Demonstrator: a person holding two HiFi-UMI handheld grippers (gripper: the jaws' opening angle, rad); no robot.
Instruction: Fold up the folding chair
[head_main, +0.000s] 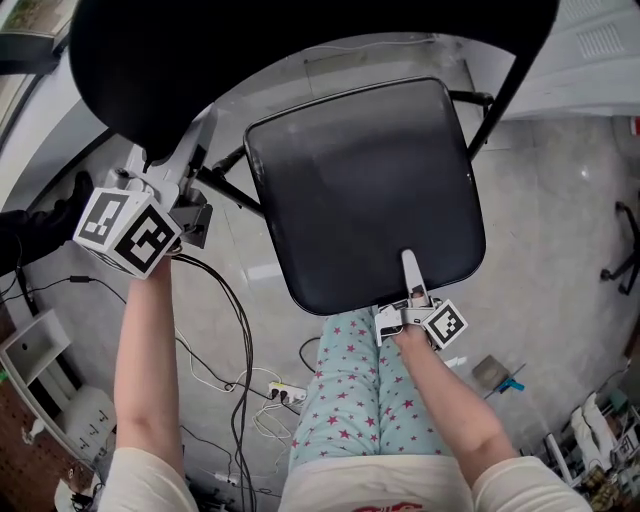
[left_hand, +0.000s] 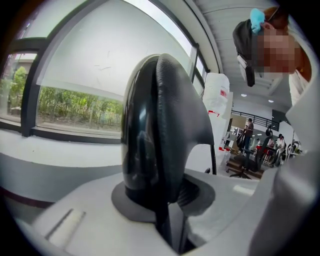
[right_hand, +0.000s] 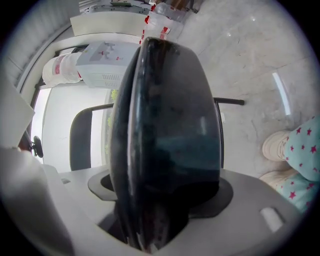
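The black folding chair stands in front of me in the head view, its seat (head_main: 365, 190) tilted and its backrest (head_main: 300, 50) across the top. My left gripper (head_main: 168, 160) is shut on the backrest's lower left edge. In the left gripper view the backrest's rim (left_hand: 165, 130) runs up from between the jaws of that gripper (left_hand: 167, 210). My right gripper (head_main: 410, 272) is shut on the seat's front edge. The seat (right_hand: 165, 130) fills the right gripper view edge-on, wedged in that gripper (right_hand: 150, 215).
Black frame tubes (head_main: 225, 185) run under the seat at left. Cables (head_main: 235, 340) and a power strip (head_main: 285, 393) lie on the grey floor by my star-print trousers (head_main: 360, 390). A white rack (head_main: 40, 350) is at left. An office chair base (head_main: 625, 250) is at right.
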